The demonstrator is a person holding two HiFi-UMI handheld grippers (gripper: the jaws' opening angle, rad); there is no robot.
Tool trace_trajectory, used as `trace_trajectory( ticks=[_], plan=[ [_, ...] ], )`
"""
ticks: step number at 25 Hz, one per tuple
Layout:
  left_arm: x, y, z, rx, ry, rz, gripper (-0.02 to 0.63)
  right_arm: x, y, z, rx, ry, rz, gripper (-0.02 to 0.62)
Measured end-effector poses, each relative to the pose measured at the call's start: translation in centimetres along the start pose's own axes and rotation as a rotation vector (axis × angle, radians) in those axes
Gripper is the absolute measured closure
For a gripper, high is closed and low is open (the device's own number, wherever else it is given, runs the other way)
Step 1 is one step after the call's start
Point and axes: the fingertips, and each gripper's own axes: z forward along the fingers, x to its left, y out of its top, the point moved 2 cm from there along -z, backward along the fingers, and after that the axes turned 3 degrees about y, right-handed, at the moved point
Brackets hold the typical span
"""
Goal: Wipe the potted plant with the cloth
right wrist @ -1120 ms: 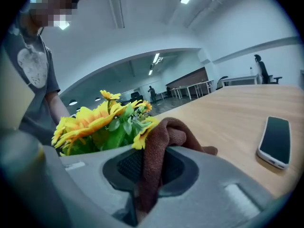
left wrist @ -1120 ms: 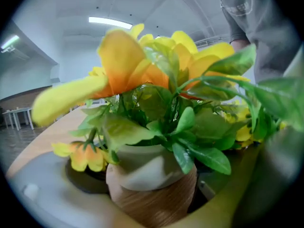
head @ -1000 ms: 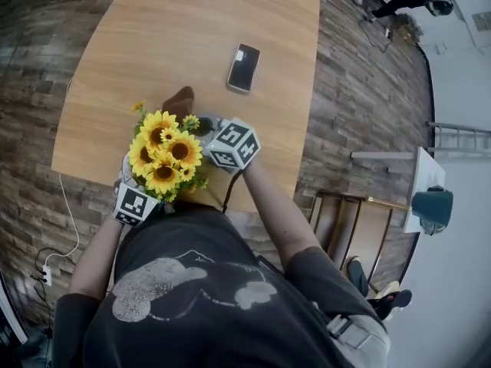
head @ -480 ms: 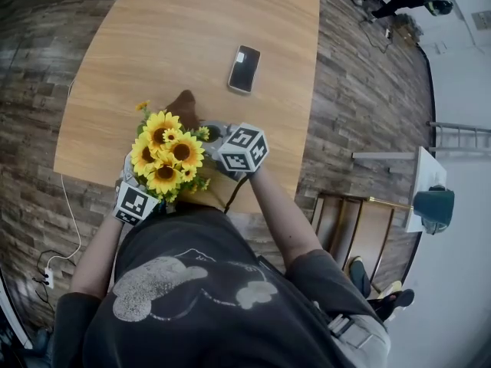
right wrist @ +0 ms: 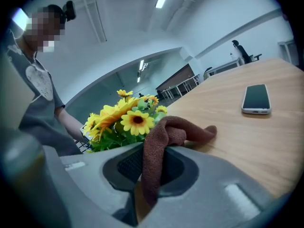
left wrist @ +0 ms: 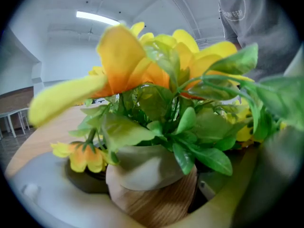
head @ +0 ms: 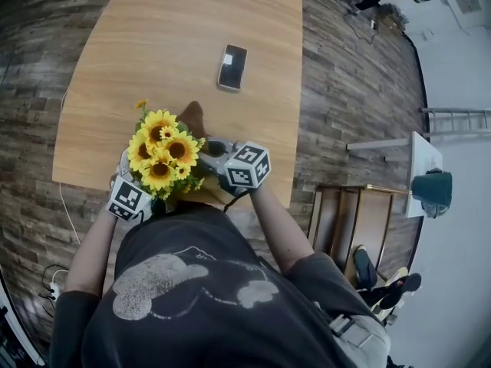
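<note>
The potted plant (head: 163, 152) is a bunch of yellow sunflowers with green leaves, standing near the table's front edge. Its wood-grain pot (left wrist: 156, 198) sits between the jaws of my left gripper (left wrist: 149, 194), which is shut on it. That gripper's marker cube (head: 129, 198) shows just left of the blooms. My right gripper (right wrist: 149, 175) is shut on a brown cloth (right wrist: 168, 134), whose loose end (head: 192, 117) lies on the table behind the flowers. Its marker cube (head: 247, 165) is right of the plant.
A dark phone (head: 232, 66) lies flat on the wooden table (head: 153, 37), beyond the plant. The table's right edge is close to my right gripper, with wooden flooring (head: 345, 90) past it. A stool and a white side table (head: 418, 163) stand at the right.
The right gripper has drawn back a little toward the near table edge, with the cloth trailing along. The left gripper and the plant have hardly shifted.
</note>
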Motion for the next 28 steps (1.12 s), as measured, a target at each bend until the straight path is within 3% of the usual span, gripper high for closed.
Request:
trace_trajectory(
  ticks=[8, 10, 15, 20, 28],
  plan=[
    [0.6, 0.1, 0.3, 0.031, -0.121, 0.051, 0.031, 1.2, -1.0, -0.8, -0.031, -0.046, 0.028, 0.543],
    [1.4, -0.2, 0.2, 0.050, -0.124, 0.041, 0.003, 1.3, -1.3, -0.7, -0.034, -0.056, 0.034, 0.543],
    [3.3, -0.7, -1.7, 0.045, -0.002, -0.020, -0.018, 1.9, -1.8, -0.6, -0.021, -0.061, 0.033, 0.543],
    [2.3, -1.7, -4.3, 0.038, 0.151, -0.094, -0.017, 3.1, -2.3, -0.8, -0.036, -0.060, 0.043, 0.543],
    [0.2, -2.6, -4.1, 0.051, 0.181, -0.076, -0.017, 5.9, -2.5, 0.9, -0.019, 0.000, 0.022, 0.543]
  ],
)
